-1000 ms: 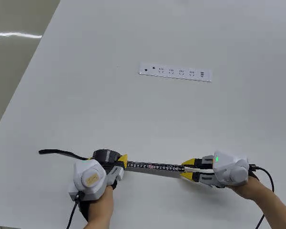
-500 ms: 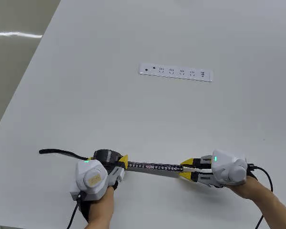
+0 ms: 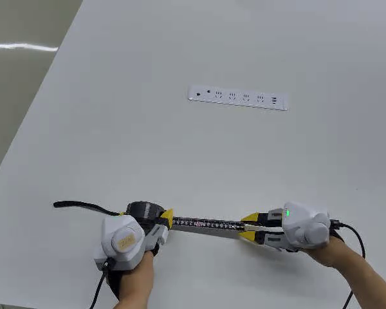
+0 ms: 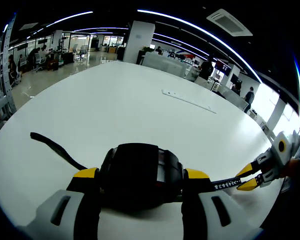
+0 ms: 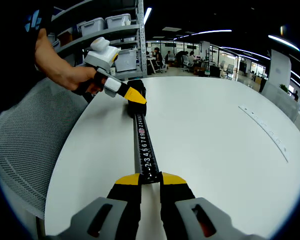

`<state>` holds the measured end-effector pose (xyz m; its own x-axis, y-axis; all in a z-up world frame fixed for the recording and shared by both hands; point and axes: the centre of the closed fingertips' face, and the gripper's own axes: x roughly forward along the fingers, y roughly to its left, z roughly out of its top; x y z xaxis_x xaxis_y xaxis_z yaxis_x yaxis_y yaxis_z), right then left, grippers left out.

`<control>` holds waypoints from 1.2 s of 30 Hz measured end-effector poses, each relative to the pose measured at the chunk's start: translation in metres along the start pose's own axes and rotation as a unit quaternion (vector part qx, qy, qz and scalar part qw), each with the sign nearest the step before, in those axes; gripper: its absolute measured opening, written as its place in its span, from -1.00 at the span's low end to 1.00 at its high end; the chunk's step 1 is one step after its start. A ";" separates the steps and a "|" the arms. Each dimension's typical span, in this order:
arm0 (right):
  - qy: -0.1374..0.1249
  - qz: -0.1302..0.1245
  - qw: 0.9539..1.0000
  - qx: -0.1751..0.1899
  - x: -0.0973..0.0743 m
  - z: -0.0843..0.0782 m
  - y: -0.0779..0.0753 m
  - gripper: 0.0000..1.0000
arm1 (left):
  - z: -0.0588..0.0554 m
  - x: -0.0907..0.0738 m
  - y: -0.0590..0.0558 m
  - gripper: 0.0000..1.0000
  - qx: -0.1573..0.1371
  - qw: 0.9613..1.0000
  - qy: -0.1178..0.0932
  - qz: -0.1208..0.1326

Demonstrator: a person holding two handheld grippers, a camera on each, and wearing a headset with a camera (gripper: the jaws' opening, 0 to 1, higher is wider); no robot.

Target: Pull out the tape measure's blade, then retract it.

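Note:
The black tape measure case (image 3: 145, 211) lies near the table's front edge, and my left gripper (image 3: 161, 222) is shut on it. In the left gripper view the case (image 4: 140, 170) sits between the yellow-tipped jaws. The dark blade (image 3: 209, 224) runs right from the case to my right gripper (image 3: 248, 226), which is shut on its end. The right gripper view looks along the blade (image 5: 144, 145) and its white numerals from my right gripper (image 5: 150, 179) to the case (image 5: 139, 95). A black wrist strap (image 3: 77, 206) trails left from the case.
A white power strip (image 3: 238, 98) lies flat at mid-table, well beyond the grippers. The white table (image 3: 180, 154) ends at a slanted left edge, with grey floor (image 3: 19, 64) past it. Cables trail from both grippers toward the person.
My right gripper has slid a little to the left toward the case, so less blade is drawn out. The left gripper and the case have stayed put.

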<state>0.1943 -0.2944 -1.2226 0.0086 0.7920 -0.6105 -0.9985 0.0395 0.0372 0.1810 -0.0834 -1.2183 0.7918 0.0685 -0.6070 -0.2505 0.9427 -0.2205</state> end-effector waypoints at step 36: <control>0.002 0.013 1.000 -0.011 0.017 0.007 -0.002 -0.77 | 0.001 0.000 0.001 0.26 -0.011 1.000 0.003 -0.006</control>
<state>0.1970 -0.2764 -1.2275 -0.0184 0.7904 -0.6123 -0.9993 0.0051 0.0366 0.1809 -0.0823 -1.2178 0.7914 0.0557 -0.6088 -0.2536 0.9360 -0.2441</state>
